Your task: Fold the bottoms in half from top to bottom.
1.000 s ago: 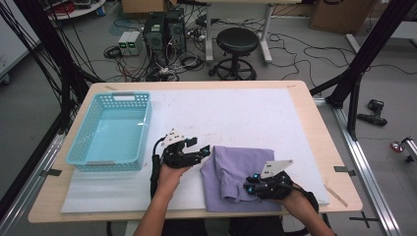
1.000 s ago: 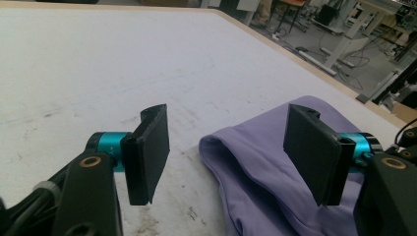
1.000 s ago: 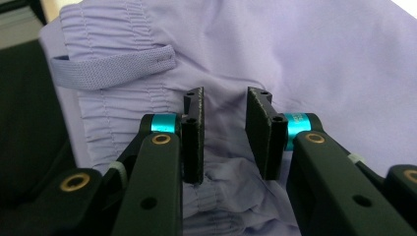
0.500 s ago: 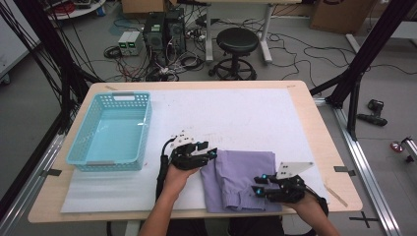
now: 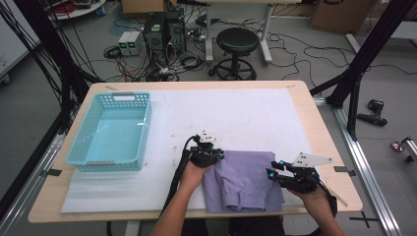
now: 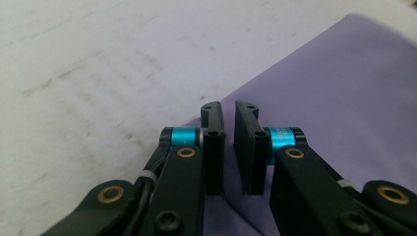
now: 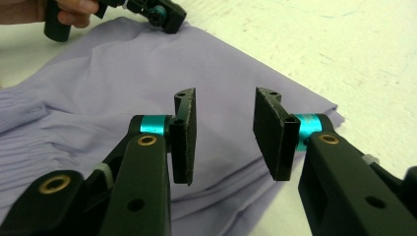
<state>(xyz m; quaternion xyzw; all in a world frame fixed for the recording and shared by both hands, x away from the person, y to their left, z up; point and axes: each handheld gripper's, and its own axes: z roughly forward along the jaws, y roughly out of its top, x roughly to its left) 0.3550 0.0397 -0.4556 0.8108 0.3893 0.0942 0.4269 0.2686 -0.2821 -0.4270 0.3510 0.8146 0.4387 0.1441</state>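
Purple garment, folded, lies flat on the white mat at the near edge of the table, between your two hands. One gathered, ribbed edge shows toward your side in the right gripper view.

Left gripper: sits at the garment's far left corner. In the left gripper view your jaws stand nearly together, with a narrow slit left between the pads. They have just been closing. The cloth's edge runs under and between the tips; whether the pads actually nip the fabric I cannot tell from that angle. Bare mat lies to one side of the jaws, purple cloth to the other.

Right gripper: at the garment's right edge, near side, your hand behind it. In the right gripper view your jaws are spread, a clear gap between the pads, nothing clamped. They have just been opening a little. The pads hover over the cloth close to its right-hand fold; the mat shows beyond that edge. Your other gripper appears at the top of that view, on the far corner.

Teal basket: on the mat's left side, well apart from the garment.
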